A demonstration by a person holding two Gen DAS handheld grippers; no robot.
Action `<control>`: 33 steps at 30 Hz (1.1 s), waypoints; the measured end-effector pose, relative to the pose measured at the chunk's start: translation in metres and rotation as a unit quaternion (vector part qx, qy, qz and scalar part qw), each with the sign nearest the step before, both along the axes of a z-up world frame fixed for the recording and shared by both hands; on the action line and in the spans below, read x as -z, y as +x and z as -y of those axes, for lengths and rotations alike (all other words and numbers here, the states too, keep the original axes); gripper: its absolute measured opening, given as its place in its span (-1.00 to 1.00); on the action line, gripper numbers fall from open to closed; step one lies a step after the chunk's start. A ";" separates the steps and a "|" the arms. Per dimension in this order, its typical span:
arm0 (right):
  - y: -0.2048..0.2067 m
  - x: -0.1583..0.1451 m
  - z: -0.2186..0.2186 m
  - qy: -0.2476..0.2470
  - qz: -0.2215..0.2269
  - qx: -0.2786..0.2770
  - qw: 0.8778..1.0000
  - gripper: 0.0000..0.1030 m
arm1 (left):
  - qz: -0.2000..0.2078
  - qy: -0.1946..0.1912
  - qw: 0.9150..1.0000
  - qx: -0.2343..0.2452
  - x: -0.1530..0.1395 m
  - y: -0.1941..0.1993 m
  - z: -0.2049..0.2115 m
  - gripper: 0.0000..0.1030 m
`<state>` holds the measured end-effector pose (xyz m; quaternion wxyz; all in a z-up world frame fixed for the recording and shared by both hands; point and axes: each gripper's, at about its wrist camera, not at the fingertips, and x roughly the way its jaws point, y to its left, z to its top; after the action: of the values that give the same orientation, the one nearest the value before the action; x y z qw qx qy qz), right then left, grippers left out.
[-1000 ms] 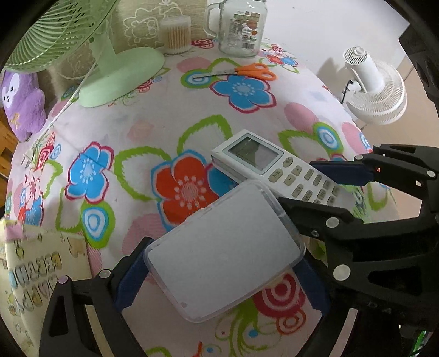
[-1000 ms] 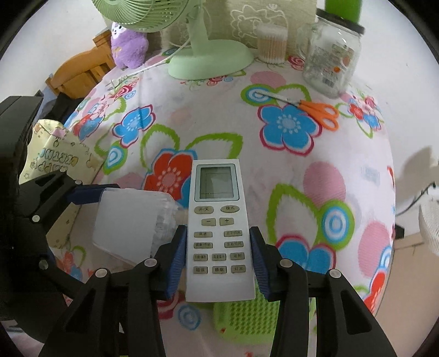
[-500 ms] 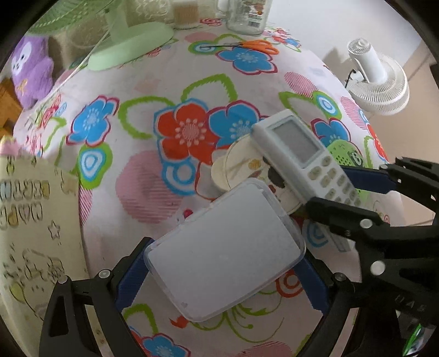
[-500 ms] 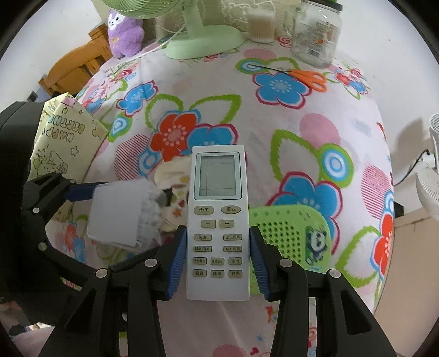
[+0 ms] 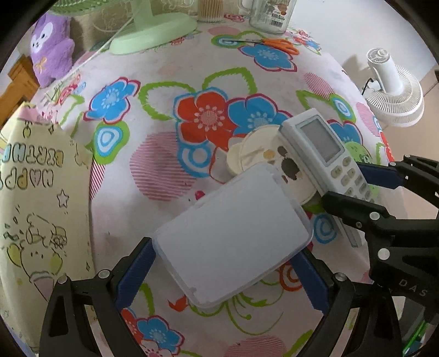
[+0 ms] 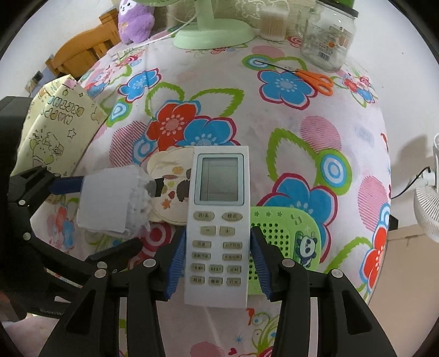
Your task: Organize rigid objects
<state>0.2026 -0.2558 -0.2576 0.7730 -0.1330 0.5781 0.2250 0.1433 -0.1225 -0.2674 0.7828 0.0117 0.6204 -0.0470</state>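
Observation:
My left gripper (image 5: 225, 263) is shut on a clear plastic box (image 5: 233, 236) with a white flat lid, held above the flowered tablecloth. The box shows in the right wrist view (image 6: 109, 203) at the left, filled with white cotton swabs. My right gripper (image 6: 216, 258) is shut on a white air-conditioner remote (image 6: 218, 219), screen facing up. The remote also shows in the left wrist view (image 5: 323, 153), right of the box. Both are held over a cream round dish (image 6: 167, 189) and a green perforated tray (image 6: 282, 236) near the table's front.
At the back stand a green fan base (image 6: 214, 33), a swab jar (image 6: 271, 24) and a glass jar (image 6: 326, 38). Orange scissors (image 6: 315, 79) lie near them. A yellow paper bag (image 5: 35, 206) is at the left edge, a purple plush (image 5: 52, 46) behind it. A white floor fan (image 5: 395, 90) stands right of the table.
Both grippers have drawn back toward the table's front edge with their objects still held. The cream dish and the green tray have come into view beneath them.

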 end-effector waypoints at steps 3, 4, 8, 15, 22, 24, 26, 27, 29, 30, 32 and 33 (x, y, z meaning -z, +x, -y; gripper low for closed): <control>0.003 0.000 -0.002 -0.007 0.005 0.004 1.000 0.08 | 0.006 -0.007 1.000 0.012 -0.003 0.001 0.000 0.91; 0.005 -0.001 -0.002 -0.007 0.005 0.008 1.000 0.11 | 0.010 -0.006 1.000 0.017 -0.005 0.002 0.000 0.91; 0.010 0.002 -0.004 -0.008 0.007 0.002 1.000 0.20 | 0.026 0.002 0.999 0.039 -0.009 0.006 0.001 0.91; 0.012 0.001 -0.010 -0.005 0.018 0.011 1.000 -0.08 | 0.033 0.006 0.995 0.097 -0.005 0.019 0.009 0.53; 0.009 0.000 -0.011 -0.004 0.018 0.042 0.999 -0.10 | 0.012 -0.011 0.997 0.078 -0.007 0.018 0.013 0.31; 0.008 0.000 -0.009 0.004 0.009 0.062 0.998 -0.10 | 0.012 -0.014 0.998 0.068 -0.009 0.014 0.008 0.31; 0.005 -0.002 -0.008 0.008 0.004 0.076 0.997 -0.10 | 0.016 -0.009 0.998 0.067 -0.013 0.011 0.008 0.30; 0.003 -0.003 -0.008 0.009 0.005 0.082 0.997 -0.10 | 0.020 -0.008 0.997 0.070 -0.015 0.010 0.008 0.30; -0.002 -0.008 -0.008 0.011 0.008 0.090 0.996 -0.10 | 0.023 -0.010 0.997 0.073 -0.018 0.007 0.007 0.30; -0.004 -0.010 -0.008 0.012 0.009 0.094 0.995 -0.10 | 0.023 -0.012 0.997 0.072 -0.020 0.006 0.006 0.30; -0.009 -0.016 -0.010 0.012 0.011 0.097 0.995 -0.10 | 0.027 -0.014 0.997 0.074 -0.025 0.002 0.005 0.30; -0.011 -0.019 -0.010 0.010 0.014 0.099 0.995 -0.10 | 0.030 -0.014 0.997 0.073 -0.028 0.000 0.003 0.30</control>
<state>0.1913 -0.2457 -0.2386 0.8010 -0.0705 0.5750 0.1510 0.1433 -0.1253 -0.2398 0.7954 0.0477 0.5937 -0.1125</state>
